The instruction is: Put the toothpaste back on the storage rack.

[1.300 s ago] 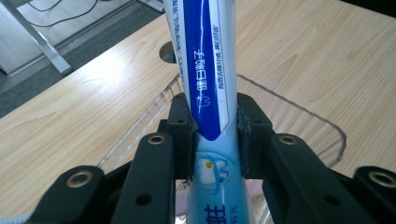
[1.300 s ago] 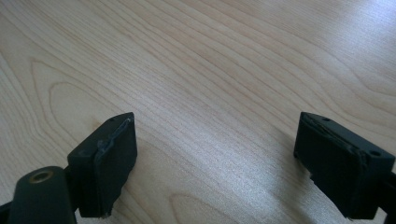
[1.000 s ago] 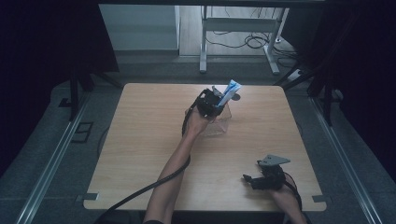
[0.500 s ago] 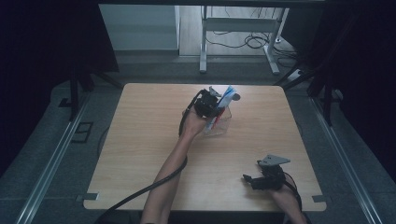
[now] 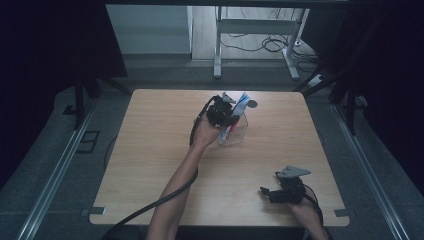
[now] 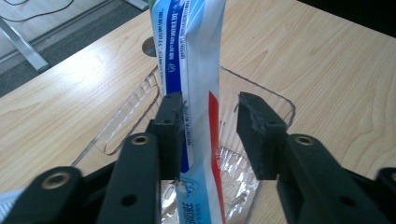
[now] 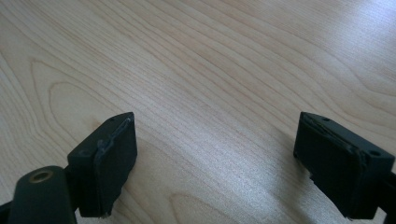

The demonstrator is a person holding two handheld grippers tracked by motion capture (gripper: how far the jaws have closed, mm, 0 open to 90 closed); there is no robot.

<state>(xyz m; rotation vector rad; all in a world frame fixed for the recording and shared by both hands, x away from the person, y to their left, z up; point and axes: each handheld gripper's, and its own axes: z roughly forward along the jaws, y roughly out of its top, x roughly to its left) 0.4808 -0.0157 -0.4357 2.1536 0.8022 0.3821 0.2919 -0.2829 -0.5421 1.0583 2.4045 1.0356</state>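
A blue, white and red toothpaste tube stands upright in a clear plastic container near the far middle of the wooden table. My left gripper reaches over the container with the tube between its jaws. The jaws have just been opening: the left pad still lies against the tube, while the right pad stands clear of it. Near the front right edge, my right gripper rests low with its jaws wide apart over bare wood.
A round cable hole in the tabletop lies just behind the container. Dark floor and metal rails run along both sides of the table. A metal desk frame stands beyond the far edge.
The tube has sunk a little into the container, and the left gripper has come slightly toward the near side. The right gripper has stayed where it was.
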